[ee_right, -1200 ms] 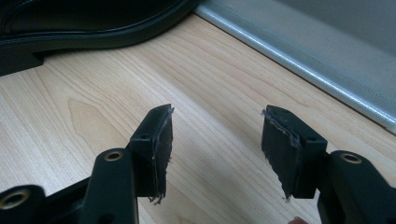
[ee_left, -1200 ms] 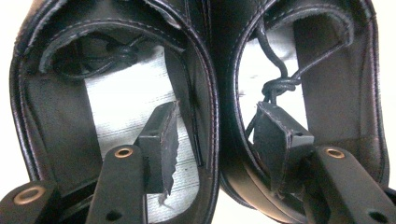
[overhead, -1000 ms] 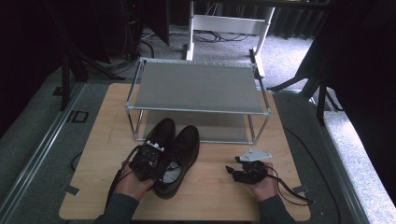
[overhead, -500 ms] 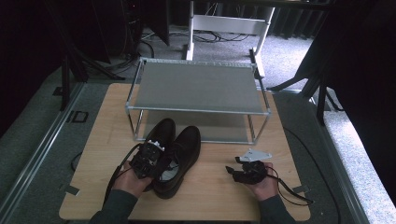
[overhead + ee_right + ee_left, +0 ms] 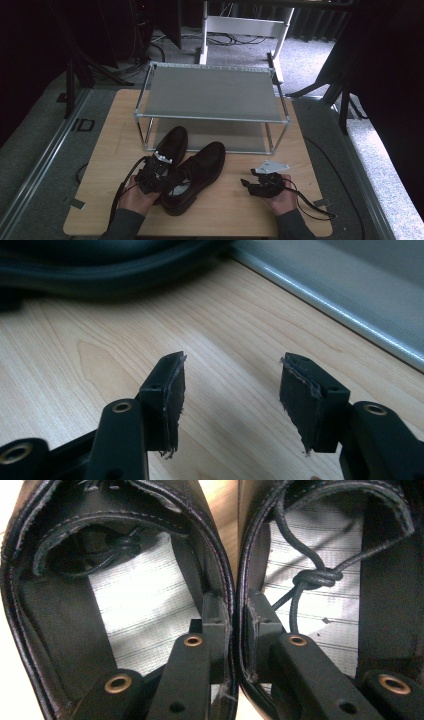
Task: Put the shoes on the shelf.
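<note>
Shoes are sitting side by side at the left of the wooden table (image 5: 100, 150), and we are starting there: we are seeing the left shoe (image 5: 172, 145) and the right shoe (image 5: 197, 172), both black leather lace-ups, lying with their toes pointing toward the metal rack (image 5: 212, 92) and their heels toward us. Our left hand (image 5: 137, 200) is holding the left gripper (image 5: 152, 175) over the heel ends of the pair. In the left gripper view we are looking down into both shoe openings, with pale grey insoles showing and a knotted black lace (image 5: 315, 577) lying inside the right shoe (image 5: 350, 580). One jaw is reaching inside the left shoe (image 5: 75, 605) and the other inside the right one, so the left gripper (image 5: 232, 625) is closing on the two inner side walls, which are pressing together between its pads. Moving rightward, a stretch of bare wood is lying between the shoes and our right hand (image 5: 282, 197), which is resting near the table's front edge and well apart from the pair. It is holding the right gripper (image 5: 262, 184) low over the wood. In the right gripper view the right gripper (image 5: 230, 400) is standing wide open with nothing between its worn pads, and the rack's grey lower rail (image 5: 340, 310) is running across beyond them.
</note>
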The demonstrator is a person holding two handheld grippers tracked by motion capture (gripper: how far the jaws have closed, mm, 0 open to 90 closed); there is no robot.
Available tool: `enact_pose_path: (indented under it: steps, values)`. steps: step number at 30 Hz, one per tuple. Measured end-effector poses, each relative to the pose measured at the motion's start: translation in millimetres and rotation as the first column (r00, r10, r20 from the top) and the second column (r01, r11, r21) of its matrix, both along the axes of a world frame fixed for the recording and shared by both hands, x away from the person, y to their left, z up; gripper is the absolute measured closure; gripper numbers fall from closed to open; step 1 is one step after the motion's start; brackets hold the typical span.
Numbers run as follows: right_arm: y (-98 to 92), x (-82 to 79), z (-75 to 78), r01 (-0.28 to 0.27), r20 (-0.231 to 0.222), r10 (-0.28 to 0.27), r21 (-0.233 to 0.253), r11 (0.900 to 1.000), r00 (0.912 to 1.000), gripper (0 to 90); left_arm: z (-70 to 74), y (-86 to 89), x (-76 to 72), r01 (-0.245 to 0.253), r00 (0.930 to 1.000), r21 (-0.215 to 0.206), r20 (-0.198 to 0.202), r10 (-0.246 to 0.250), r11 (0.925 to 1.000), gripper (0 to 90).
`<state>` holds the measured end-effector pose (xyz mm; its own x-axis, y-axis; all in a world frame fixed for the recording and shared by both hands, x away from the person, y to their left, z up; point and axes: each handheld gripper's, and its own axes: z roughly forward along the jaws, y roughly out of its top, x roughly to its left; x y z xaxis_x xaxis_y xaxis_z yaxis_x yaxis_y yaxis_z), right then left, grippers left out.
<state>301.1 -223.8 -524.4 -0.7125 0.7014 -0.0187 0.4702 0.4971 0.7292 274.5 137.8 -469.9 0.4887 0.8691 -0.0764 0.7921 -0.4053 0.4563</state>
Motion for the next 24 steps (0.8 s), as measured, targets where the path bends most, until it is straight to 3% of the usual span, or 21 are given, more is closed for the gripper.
enact_pose_path:
  steps: [4, 11, 19, 24]
  values:
    - [4.7, -1.3, -1.4, -0.017, -0.026, 0.018, 0.048, 0.999, 0.9995, 44.1, 9.9, 3.1, 1.0, -0.025, 0.9987, -0.013, 0.044, 0.026, 0.9996, 82.8]
    - [30.0, -5.1, 2.5, -0.088, -0.005, 0.088, 0.043, 0.995, 0.9961, 44.9, 18.0, 1.6, 1.8, -0.072, 0.99, 0.023, 0.123, 0.069, 0.9971, 82.9]
    - [55.0, -9.5, 8.8, -0.159, -0.018, 0.162, 0.107, 0.982, 0.9867, 45.4, 27.6, 0.6, 0.4, -0.082, 0.9794, -0.046, 0.181, 0.089, 0.9955, 83.1]
    - [68.0, -11.0, 10.4, -0.186, -0.013, 0.189, 0.112, 0.976, 0.9819, 45.4, 30.0, 0.0, 3.7, -0.096, 0.9728, -0.069, 0.205, 0.108, 0.993, 83.1]
